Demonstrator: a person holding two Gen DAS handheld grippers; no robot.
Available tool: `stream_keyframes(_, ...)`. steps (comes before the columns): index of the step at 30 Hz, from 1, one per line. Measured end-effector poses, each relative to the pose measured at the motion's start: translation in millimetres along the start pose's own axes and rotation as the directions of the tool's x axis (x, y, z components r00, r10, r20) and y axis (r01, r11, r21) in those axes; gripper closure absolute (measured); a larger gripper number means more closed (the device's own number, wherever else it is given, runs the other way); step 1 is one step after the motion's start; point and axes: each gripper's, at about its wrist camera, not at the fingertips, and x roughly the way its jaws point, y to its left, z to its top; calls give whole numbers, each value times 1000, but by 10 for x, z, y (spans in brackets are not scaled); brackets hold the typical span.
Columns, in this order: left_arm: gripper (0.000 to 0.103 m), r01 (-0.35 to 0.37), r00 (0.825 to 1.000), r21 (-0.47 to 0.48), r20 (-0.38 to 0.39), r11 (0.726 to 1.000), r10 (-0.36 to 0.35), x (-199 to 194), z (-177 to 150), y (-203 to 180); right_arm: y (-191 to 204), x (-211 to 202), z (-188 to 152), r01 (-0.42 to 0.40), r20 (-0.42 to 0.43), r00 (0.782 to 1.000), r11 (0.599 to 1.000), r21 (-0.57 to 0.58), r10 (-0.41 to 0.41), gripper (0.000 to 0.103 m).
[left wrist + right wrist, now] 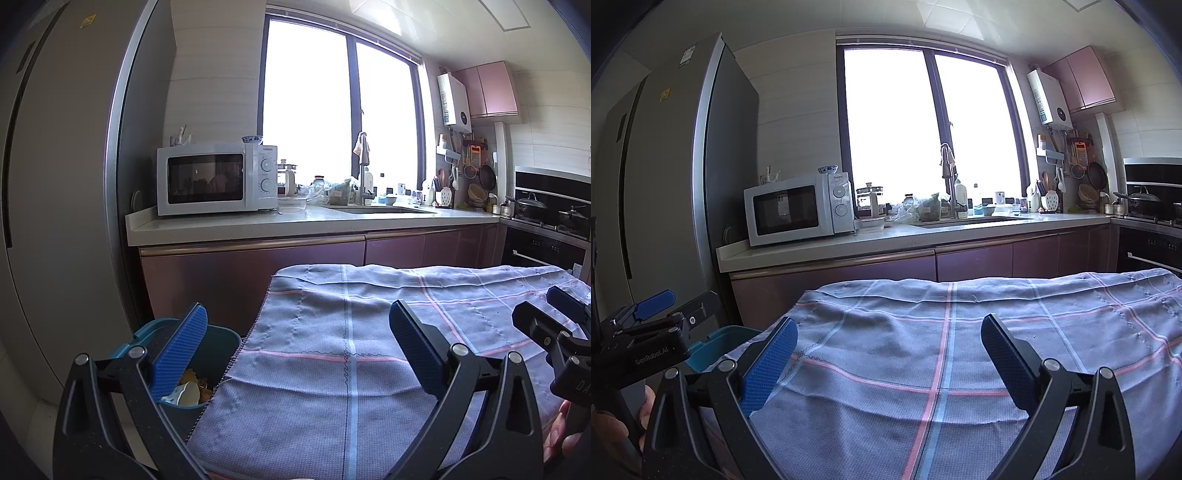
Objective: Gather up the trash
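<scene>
A teal trash bin [218,343] stands on the floor at the table's left edge; it also shows in the right wrist view [713,345]. Inside it lie orange peel and white crumpled scraps [190,389]. The table is covered by a grey-blue checked cloth [351,332], also in the right wrist view [923,350]. My left gripper [295,332] is open and empty, held over the cloth's left edge with its left finger above the bin. My right gripper [888,341] is open and empty over the cloth. The right gripper [554,310] shows at the right of the left view, the left gripper [653,310] at the left of the right view.
A tall grey fridge [66,184] stands left of the bin. Behind the table runs a counter [295,221] with a white microwave [218,179], a sink, a faucet and kitchen clutter under a bright window. A stove with pots [546,214] is at the right.
</scene>
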Motion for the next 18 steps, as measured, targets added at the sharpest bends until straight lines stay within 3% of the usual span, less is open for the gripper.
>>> stream_keyframes(18, 6, -4, 1000, 7, 9, 1000, 4, -18, 43, -16, 4, -14, -7, 0, 5, 1000, 1000, -1, 0, 7)
